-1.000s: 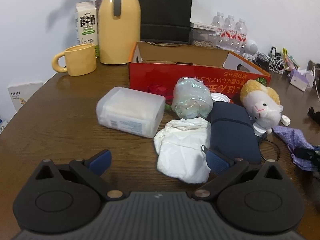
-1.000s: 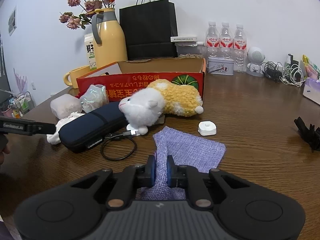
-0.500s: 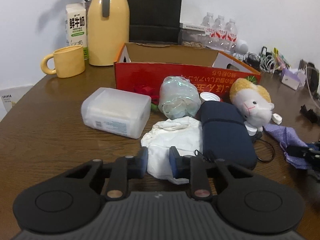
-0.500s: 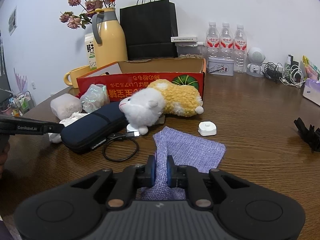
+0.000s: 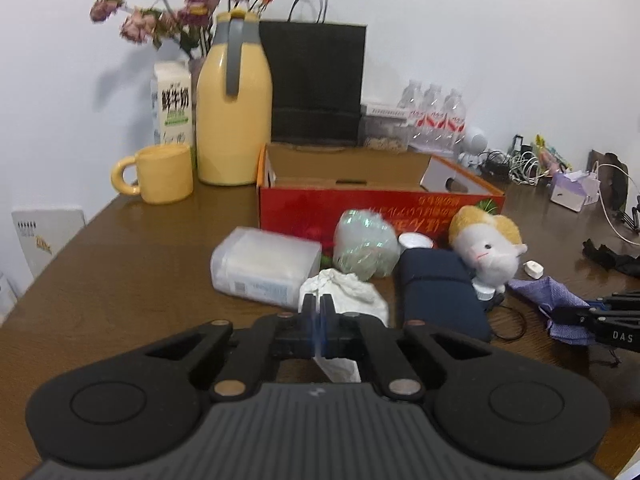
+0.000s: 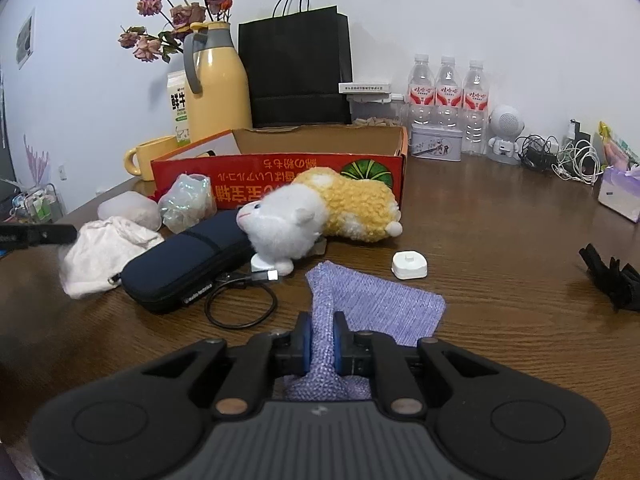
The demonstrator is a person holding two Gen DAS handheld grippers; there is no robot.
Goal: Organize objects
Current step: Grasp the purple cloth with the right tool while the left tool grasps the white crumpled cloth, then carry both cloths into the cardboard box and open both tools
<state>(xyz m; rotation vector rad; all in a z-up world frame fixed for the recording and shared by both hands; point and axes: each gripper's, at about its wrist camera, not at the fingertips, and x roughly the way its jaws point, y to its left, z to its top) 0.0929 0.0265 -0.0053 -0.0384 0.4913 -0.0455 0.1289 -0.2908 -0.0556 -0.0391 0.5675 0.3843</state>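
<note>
My left gripper [image 5: 318, 308] is shut on the near edge of a crumpled white cloth [image 5: 352, 292], and part of the cloth hangs below the jaws. In the right wrist view the left gripper [image 6: 60, 234] meets the white cloth [image 6: 104, 256] at its left side. My right gripper [image 6: 320, 332] is shut on a bunched fold of a purple woven cloth [image 6: 380, 300] that lies on the table. Behind them stands an open red cardboard box [image 5: 304, 208]. A plush toy [image 6: 320, 212] and a dark blue case [image 6: 184, 264] lie in front of it.
A clear plastic box [image 5: 264, 266] and a crinkled plastic bag [image 5: 364, 250] lie left of the case. A black cable loop [image 6: 240, 306], a small white puck [image 6: 409, 265] and a black item [image 6: 612, 280] lie nearby. A yellow jug [image 5: 234, 120], a mug [image 5: 164, 174], a black bag and bottles line the back.
The left gripper's jaws went from wide open to shut on the white cloth, then it rose and drew back with the cloth. The right gripper kept its grip and stayed still.
</note>
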